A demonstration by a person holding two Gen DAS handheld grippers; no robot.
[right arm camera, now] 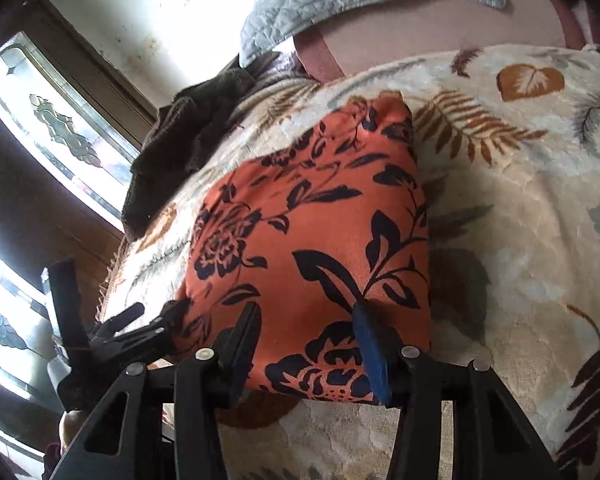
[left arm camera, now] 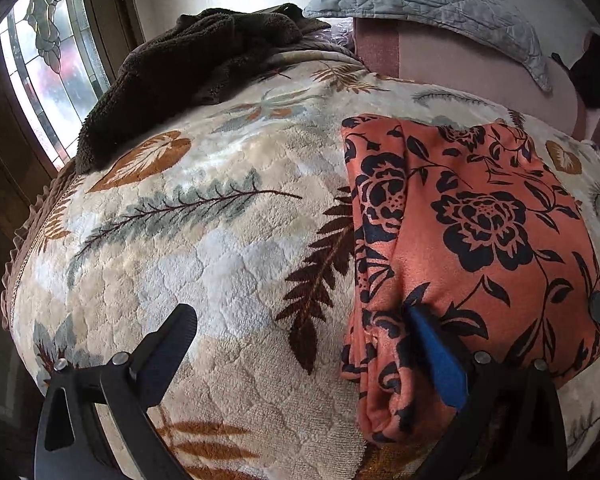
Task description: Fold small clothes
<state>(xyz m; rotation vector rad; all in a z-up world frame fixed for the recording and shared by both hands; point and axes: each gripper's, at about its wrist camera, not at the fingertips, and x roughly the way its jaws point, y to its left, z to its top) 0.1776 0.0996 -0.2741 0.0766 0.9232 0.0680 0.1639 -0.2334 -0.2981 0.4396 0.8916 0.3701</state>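
Orange floral garment on the bed, both grippers at its near edge

Left gripper [left arm camera: 300, 344] has its jaws spread wide, blue pad resting on the near left corner of the orange floral garment [left arm camera: 472, 232], other finger out over bare blanket. Right gripper [right arm camera: 306, 344] is released too, jaws straddling the near hem; I'd say it's closer in. The cloth runs lengthwise away from both, already looking doubled over. Under it is a leafy plush blanket [left arm camera: 204, 264] on the bed, with a dark brown towel [left arm camera: 188, 64], a gray quilted pillow [left arm camera: 428, 4] and a stained-glass window [left arm camera: 48, 68] beyond.
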